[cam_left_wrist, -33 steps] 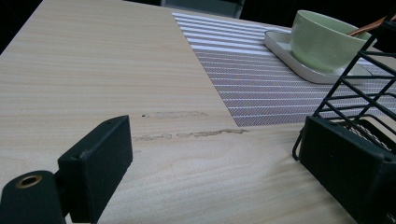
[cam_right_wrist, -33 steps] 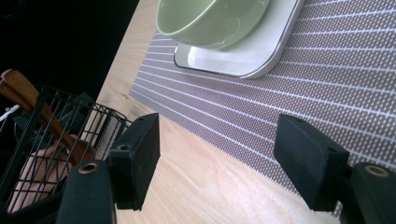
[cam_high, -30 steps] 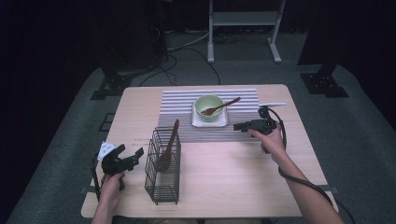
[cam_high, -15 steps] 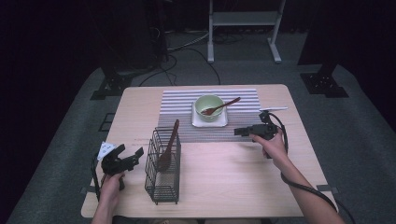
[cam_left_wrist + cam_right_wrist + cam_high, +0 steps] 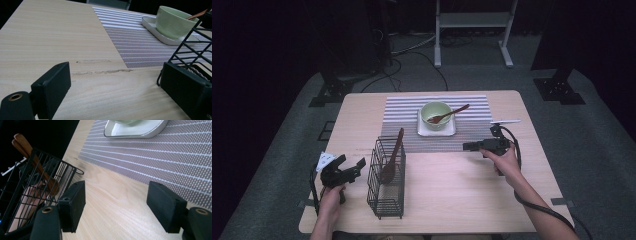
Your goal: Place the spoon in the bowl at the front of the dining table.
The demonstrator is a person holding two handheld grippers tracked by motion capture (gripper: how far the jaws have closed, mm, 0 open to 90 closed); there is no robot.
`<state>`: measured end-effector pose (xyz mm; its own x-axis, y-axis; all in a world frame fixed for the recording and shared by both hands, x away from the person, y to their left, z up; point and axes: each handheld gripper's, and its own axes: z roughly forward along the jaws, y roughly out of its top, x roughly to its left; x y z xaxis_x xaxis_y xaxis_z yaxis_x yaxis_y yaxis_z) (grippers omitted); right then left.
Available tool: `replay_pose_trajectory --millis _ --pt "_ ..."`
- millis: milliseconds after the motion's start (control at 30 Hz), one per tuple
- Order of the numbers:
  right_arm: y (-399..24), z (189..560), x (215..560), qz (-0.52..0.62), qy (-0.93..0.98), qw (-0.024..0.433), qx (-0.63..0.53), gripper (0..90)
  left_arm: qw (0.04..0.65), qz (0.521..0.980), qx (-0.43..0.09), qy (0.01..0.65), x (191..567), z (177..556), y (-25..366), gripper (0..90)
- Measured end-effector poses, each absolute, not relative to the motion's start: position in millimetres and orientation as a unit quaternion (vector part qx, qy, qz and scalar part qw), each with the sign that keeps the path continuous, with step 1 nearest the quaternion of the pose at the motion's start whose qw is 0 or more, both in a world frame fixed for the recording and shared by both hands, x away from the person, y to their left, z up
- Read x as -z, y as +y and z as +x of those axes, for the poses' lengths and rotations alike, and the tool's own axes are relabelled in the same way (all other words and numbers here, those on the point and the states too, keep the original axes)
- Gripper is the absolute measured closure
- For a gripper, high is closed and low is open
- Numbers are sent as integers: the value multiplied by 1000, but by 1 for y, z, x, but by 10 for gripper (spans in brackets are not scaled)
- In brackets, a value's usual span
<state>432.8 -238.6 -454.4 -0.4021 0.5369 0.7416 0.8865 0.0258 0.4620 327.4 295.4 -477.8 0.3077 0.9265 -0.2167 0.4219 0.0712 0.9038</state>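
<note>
Spoons are found in two places. One brown wooden spoon [image 5: 448, 114] leans in the pale green ceramic bowl [image 5: 435, 113] on a white square tray [image 5: 436, 131], beyond and a little to the left of the right gripper [image 5: 468, 146]; another brown wooden spoon [image 5: 390, 159] stands tilted in the black wire basket [image 5: 386, 182], just to the right of the left gripper [image 5: 353, 167].

By the look of it, the work — moving the spoons between bowl and basket — is about half done: one spoon is stowed in the basket, one is left in the bowl. Which way the spoons are meant to travel cannot be told from this alone.

Nothing is held. The right gripper is released, its jaws wide apart over bare wooden tabletop [image 5: 462, 190] at the near edge of the grey striped placemat [image 5: 407, 112]; the bowl is well ahead of it. The left gripper is likewise released, with bare wood between its jaws and the basket's corner beside its right jaw — whether touching cannot be judged.

In the right gripper view two wooden handles seem to rise from the basket, so a further spoon may be inside; this is hard to settle. The bowl's contents are cut off there, and the basket's floor is screened by its wires.
</note>
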Motion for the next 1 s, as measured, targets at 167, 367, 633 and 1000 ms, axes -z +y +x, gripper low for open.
replay_pose_trajectory --millis 167,367,633,1000 --pt "-240 427 457 -513 -690 188 474 301 503 633 -251 532 478 327 295 90" --pt "-239 420 460 -510 -694 191 471 298 502 634 -252 531 478 327 295 90" --pt "-244 410 462 -508 -693 191 475 295 502 634 -252 532 478 328 295 90" --pt "-253 396 467 -505 -685 194 488 294 501 635 -252 531 478 327 295 90"
